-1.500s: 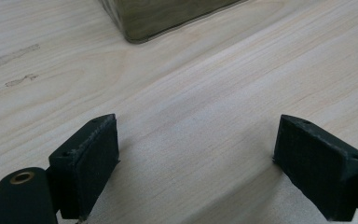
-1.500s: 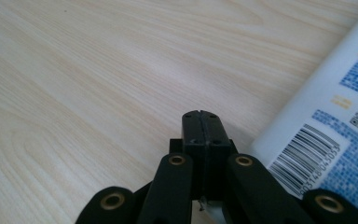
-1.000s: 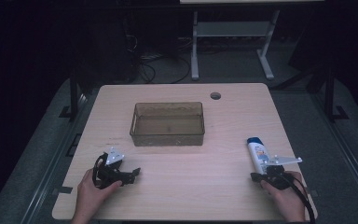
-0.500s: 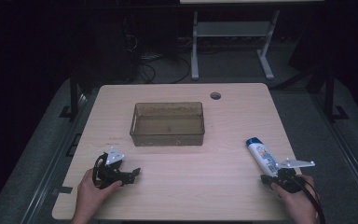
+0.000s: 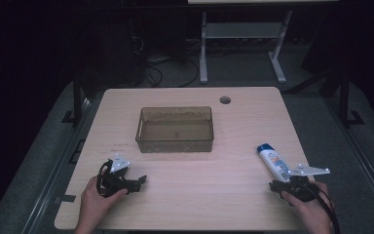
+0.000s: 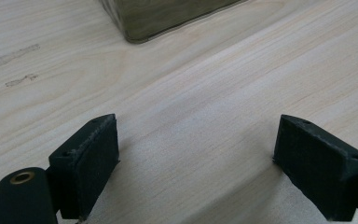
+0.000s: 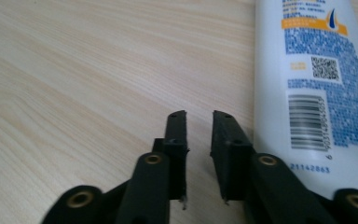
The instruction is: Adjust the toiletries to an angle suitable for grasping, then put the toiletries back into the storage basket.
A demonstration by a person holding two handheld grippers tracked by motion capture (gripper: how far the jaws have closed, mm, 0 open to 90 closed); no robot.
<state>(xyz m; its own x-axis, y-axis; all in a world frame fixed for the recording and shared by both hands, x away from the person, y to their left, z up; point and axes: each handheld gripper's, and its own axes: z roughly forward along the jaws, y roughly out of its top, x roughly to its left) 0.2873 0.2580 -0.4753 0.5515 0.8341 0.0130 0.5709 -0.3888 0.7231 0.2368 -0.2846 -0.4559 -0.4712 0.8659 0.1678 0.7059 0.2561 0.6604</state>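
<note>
Right gripper view: right gripper (image 7: 199,114) jaws narrow, just been opening, nothing between; white bottle (image 7: 314,88) lies flat just beside it on table (image 5: 214,180), well apart from bin (image 5: 175,129). Likely light, smooth, rigid plastic; grasp across mid-body. Left gripper (image 6: 196,144) wide, empty.

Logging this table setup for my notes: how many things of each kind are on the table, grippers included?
Bottle, white, lying down: 1
Bin, clear, open-topped: 1
Grippers: 2, left gripper and right gripper
Total: 4
</note>
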